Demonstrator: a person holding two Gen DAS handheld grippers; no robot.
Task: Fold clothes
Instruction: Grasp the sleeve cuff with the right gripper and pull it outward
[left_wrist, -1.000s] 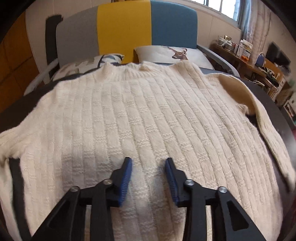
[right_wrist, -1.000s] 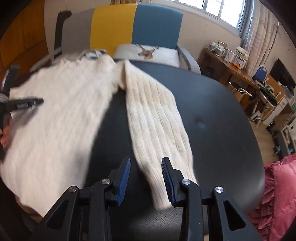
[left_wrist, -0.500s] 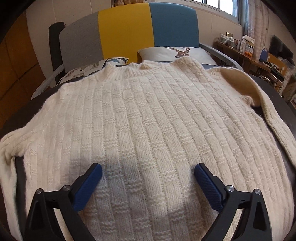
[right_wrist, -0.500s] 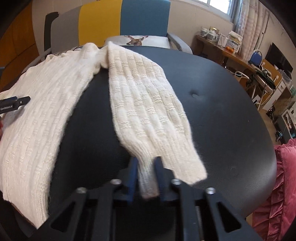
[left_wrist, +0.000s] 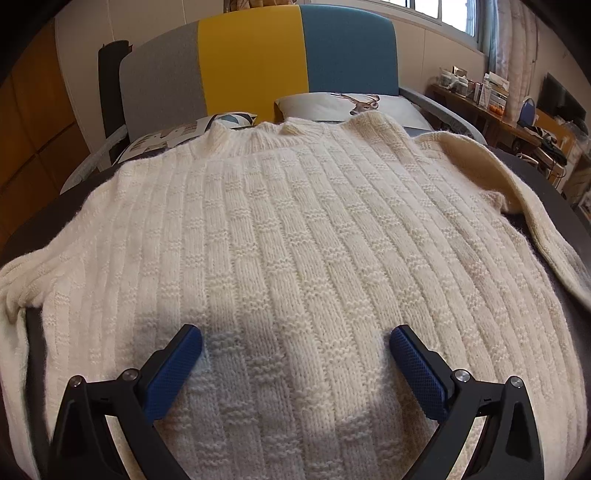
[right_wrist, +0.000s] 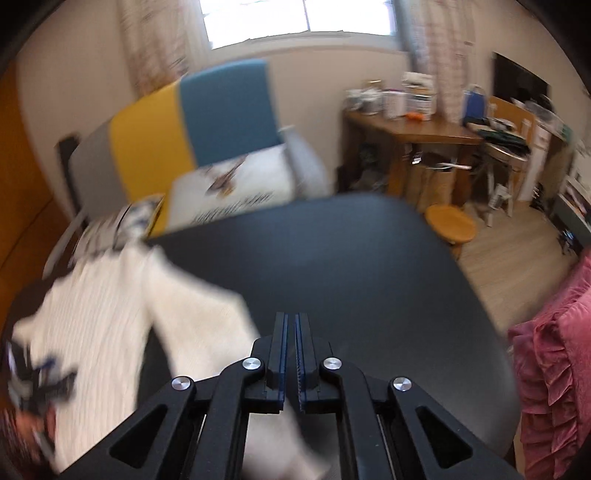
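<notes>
The right gripper (right_wrist: 290, 328) has just nipped its jaws narrow on the sweater's (left_wrist: 295, 258) sleeve cuff (right_wrist: 295, 454) and swung it up, so the sleeve fold looks underway; the left gripper (left_wrist: 295, 354) has opened wide over the sweater's body, gripping nothing; the sweater lies spread on a black table (right_wrist: 351, 258), a striped sofa (left_wrist: 258, 62) behind.

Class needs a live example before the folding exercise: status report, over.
Left gripper just opened wide, empty, over sweater. Right gripper shut; sleeve trails under it, hold unclear. No obstruction seen.
</notes>
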